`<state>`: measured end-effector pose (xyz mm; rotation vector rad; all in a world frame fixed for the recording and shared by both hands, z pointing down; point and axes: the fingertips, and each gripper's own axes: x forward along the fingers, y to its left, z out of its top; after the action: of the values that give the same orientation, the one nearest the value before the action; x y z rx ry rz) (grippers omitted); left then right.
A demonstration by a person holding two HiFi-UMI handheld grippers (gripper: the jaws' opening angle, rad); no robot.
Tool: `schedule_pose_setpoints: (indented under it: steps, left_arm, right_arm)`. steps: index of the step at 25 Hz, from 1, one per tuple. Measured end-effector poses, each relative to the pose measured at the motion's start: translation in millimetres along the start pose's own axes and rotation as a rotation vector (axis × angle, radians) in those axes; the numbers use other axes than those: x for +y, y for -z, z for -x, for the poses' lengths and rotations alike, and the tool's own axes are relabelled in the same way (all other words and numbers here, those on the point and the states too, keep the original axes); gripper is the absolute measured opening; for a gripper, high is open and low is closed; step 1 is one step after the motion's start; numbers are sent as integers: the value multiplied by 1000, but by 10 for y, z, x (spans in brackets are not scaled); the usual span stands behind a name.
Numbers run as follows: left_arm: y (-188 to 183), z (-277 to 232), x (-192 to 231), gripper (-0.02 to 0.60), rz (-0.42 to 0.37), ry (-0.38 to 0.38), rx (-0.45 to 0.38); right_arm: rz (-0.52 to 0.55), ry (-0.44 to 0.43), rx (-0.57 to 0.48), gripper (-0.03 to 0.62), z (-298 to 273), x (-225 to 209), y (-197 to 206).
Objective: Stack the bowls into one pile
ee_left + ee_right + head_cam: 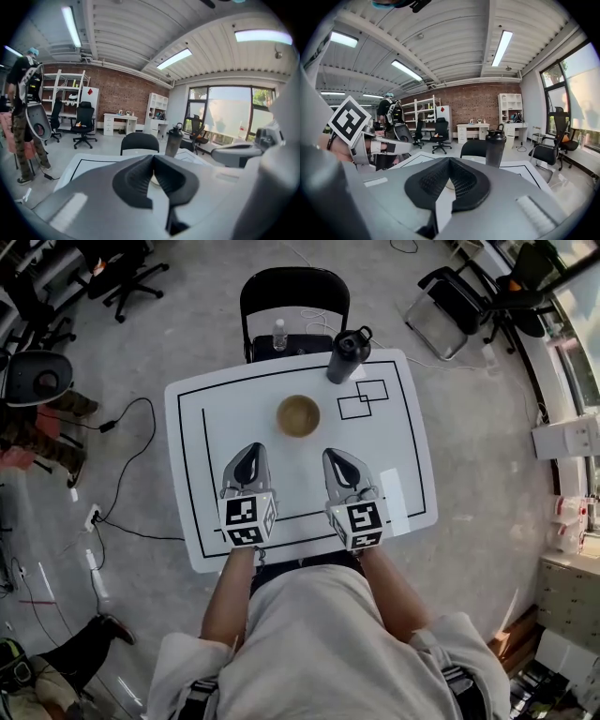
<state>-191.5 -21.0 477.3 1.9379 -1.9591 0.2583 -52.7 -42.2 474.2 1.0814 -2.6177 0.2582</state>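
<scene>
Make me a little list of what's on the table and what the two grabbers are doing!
table: white, with black lines drawn on it
bowl: brown, in the middle of the table; from above I can't tell if more are stacked in it
dark bottle: upright at the table's far edge
left gripper: jaws shut, holding nothing, over the near part of the table
right gripper: jaws shut, holding nothing, beside the left one
chair: black, behind the table, with a small clear bottle on its seat
</scene>
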Motion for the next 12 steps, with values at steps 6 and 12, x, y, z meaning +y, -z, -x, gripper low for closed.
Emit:
schedule_pose_setpoints:
  steps: [6, 12]
  left_arm:
    - [30, 489, -290, 3, 37, -65, -90]
    - [93, 889, -698, 3, 6, -148, -135]
  right_arm:
    - [-7, -84, -63, -1, 341, 129, 10]
    - [25, -125, -151, -2, 832, -8, -72]
